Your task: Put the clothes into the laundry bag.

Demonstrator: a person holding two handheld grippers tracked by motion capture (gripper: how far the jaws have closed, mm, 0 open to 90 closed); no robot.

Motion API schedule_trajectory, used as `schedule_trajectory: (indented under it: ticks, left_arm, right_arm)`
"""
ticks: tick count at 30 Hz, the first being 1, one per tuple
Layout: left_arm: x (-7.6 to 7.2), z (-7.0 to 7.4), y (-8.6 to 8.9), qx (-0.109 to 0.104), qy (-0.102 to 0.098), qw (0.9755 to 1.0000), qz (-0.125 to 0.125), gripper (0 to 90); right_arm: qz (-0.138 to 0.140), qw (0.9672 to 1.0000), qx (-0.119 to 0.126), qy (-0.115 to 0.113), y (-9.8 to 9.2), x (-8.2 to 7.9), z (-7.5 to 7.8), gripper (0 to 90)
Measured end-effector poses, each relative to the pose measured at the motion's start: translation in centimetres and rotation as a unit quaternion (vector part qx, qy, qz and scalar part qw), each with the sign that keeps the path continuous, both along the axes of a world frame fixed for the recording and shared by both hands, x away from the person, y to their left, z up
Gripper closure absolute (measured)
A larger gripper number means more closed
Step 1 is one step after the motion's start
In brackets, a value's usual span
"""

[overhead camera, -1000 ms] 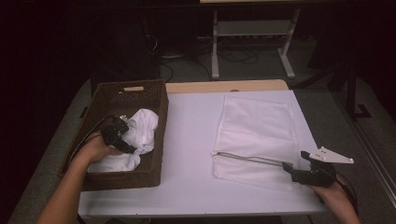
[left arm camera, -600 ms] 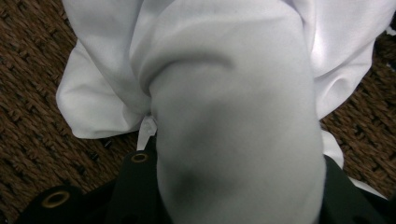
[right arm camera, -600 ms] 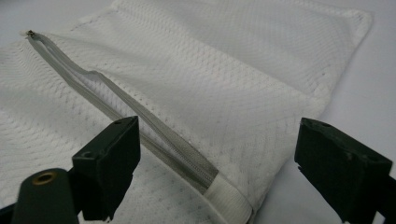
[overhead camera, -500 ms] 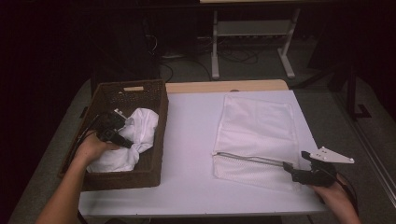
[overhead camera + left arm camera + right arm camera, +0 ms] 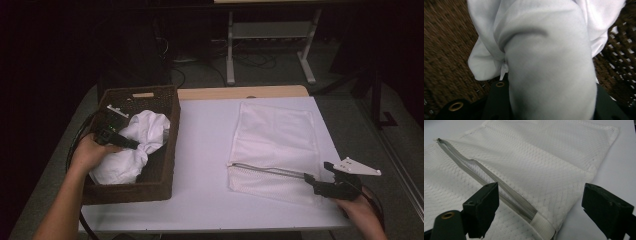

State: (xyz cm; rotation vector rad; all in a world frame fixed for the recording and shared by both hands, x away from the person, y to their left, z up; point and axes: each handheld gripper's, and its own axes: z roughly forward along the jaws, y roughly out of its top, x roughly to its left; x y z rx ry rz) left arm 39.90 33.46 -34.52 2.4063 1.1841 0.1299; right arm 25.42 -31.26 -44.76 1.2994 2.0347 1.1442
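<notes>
High view: left gripper [image 5: 131,145] jaws just closed on white cloth [image 5: 131,150], lifted vs earlier; right gripper [image 5: 311,179] jaws wide, empty.

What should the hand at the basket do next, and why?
Probably lift the white cloth out of the basket. The left gripper has just closed on it, and the mesh bag lies unzipped by the open right gripper.

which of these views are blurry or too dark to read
High view: room behind the table is near black, tabletop evenly lit. Left gripper view: white cloth sits so close it is soft, and the basket weave smears. Right gripper view: sharp on the mesh bag and zipper.
</notes>
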Motion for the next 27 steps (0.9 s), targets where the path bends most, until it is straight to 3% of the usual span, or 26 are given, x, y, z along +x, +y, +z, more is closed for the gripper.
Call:
schedule_trajectory:
  ticks: [13, 27]
  left_arm:
    - [-0.6, 4.5, 0.4, -0.027, -0.050, 0.9984, 0.004, 59.3]
    - [-1.0, 8.0, -0.7, -0.052, -0.073, 0.9959, -0.010, 59.1]
  right_arm:
    - [-0.001, 1.0000, 0.001, -0.001, -0.1, -0.1, 0.0, 13.9]
    - [0.000, 1.0000, 0.000, 0.000, 0.0, -0.1, 0.0, 13.9]
